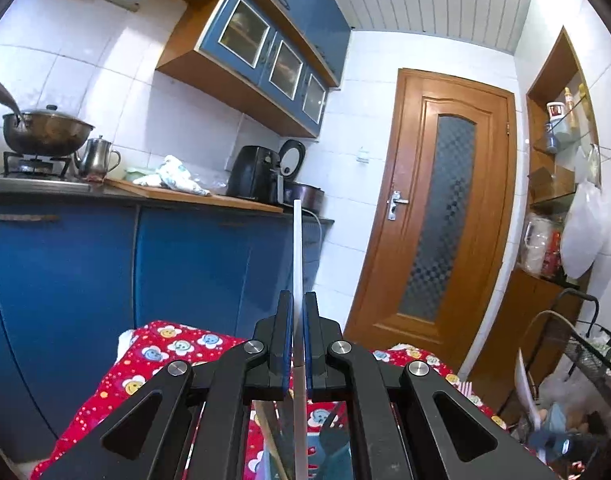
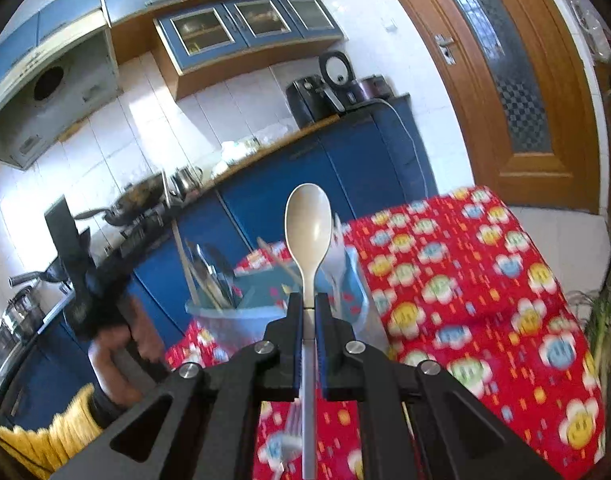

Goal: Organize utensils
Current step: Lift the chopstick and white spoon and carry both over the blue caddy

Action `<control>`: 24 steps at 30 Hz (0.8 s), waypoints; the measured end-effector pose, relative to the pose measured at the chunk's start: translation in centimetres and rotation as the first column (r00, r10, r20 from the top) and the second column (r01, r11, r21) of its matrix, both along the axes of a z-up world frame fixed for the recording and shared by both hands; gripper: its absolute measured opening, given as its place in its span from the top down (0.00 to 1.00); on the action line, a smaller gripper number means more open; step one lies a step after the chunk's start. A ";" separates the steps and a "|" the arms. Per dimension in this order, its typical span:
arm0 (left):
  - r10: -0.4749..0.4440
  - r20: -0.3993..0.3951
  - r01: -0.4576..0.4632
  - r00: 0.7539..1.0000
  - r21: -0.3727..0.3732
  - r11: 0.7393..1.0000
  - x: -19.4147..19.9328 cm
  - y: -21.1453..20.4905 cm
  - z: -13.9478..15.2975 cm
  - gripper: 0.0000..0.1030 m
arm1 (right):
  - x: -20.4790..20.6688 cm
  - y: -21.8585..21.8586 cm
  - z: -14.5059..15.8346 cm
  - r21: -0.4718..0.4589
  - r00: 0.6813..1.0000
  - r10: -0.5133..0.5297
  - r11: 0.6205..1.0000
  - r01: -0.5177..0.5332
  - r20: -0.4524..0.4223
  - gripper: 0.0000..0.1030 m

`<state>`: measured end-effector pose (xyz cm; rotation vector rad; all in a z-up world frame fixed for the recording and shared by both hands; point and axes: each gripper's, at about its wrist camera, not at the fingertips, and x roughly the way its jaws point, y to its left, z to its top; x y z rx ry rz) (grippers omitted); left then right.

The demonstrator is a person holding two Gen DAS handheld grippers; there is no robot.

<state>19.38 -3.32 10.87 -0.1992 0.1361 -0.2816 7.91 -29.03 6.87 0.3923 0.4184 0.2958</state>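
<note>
My left gripper (image 1: 298, 300) is shut on a thin white utensil (image 1: 298, 248) seen edge-on, which sticks up above the jaws. Under that gripper I glimpse wooden chopsticks (image 1: 271, 444) and a dark fork (image 1: 332, 428). My right gripper (image 2: 308, 300) is shut on the handle of a cream spoon (image 2: 308, 224), bowl upward. Just behind the spoon stands a light blue utensil holder (image 2: 225, 328) with chopsticks and dark utensils (image 2: 209, 276) on its left side and a white fork (image 2: 337, 256) on its right. Another pale fork (image 2: 289, 432) lies blurred on the cloth below.
A red flower-print cloth (image 2: 465, 280) covers the table. A person's hand (image 2: 121, 344) with a yellow sleeve (image 2: 57, 432) is at the left. Blue cabinets (image 1: 65, 264), a stove with a pot (image 1: 45, 132), a wooden door (image 1: 437, 216) and a wire rack (image 1: 585, 352) surround it.
</note>
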 end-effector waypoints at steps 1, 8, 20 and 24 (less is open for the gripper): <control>-0.002 -0.002 0.002 1.000 0.003 1.000 0.0 0.0 -0.3 0.96 | 0.5 0.1 0.3 0.001 1.000 0.000 1.000 0.000 0.023 0.93; -0.011 -0.010 0.011 1.000 0.015 1.000 0.1 -0.4 -1.3 0.96 | 5.3 0.6 1.0 0.010 0.988 -0.029 1.000 0.028 0.151 0.92; -0.027 -0.045 0.028 0.999 0.013 1.000 0.7 -0.5 -2.3 0.96 | 8.6 4.3 0.5 -0.147 0.961 0.041 0.989 0.000 0.272 0.92; -0.029 -0.046 0.030 0.999 0.020 0.999 0.6 -0.5 -2.5 0.96 | 9.2 4.8 -0.6 -0.172 0.965 0.073 0.985 -0.029 0.253 0.92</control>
